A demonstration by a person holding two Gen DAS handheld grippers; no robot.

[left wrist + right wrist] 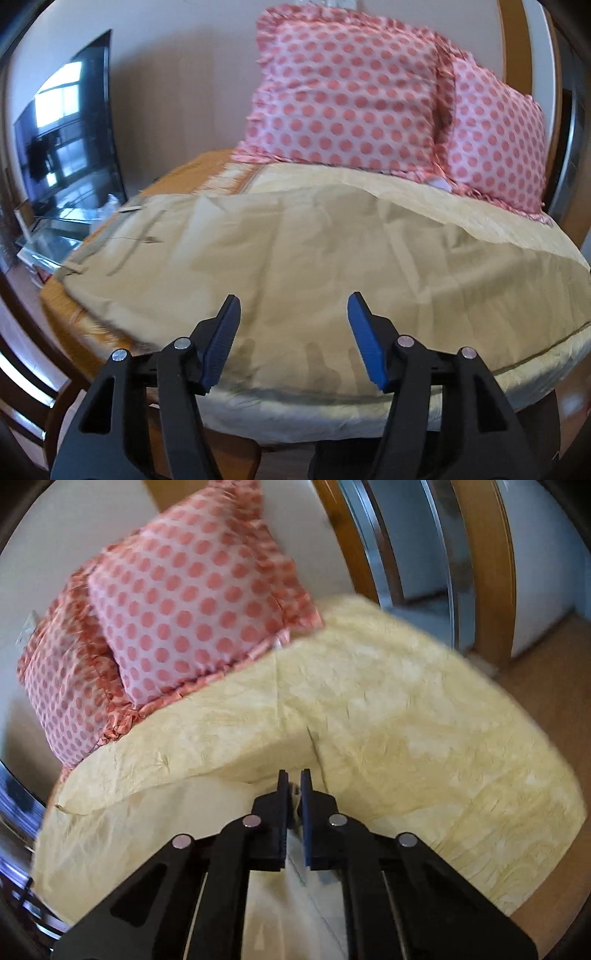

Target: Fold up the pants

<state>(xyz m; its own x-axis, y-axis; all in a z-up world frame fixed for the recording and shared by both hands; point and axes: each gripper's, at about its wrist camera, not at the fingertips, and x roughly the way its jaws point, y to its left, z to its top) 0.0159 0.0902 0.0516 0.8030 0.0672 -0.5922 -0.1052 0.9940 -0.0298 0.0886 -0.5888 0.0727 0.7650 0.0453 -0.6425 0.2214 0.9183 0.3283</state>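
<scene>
Left wrist view
Left gripper [293,308]: jaws spread wide, nothing between the blue pads; it hovers above the near edge of the bed.
Pants [258,258]: beige, spread flat across the yellow bedspread [517,236], directly ahead of and below the open fingers; the waistband end with its belt loops lies toward the left.
Fingertips [231,306]: over the cloth's near part; whether they touch it cannot be told.
Pillows [347,92]: two pink polka-dot ones at the far side of the bed, beyond the pants.
Television [70,140]: dark screen on a stand at the far left, off the bed.

Right wrist view
Right gripper [294,775]: jaws nearly closed, pinching a fold of pale cloth.
Pants [295,886]: the gripped fabric runs down between the fingers toward the camera; a seam shows on it.
Bedspread [424,720]: crinkled yellow, under and beyond the fingertips.
Pillows [192,609]: upper left, well apart from the gripper.
Door frame [487,572]: wooden, behind the bed at right.
</scene>
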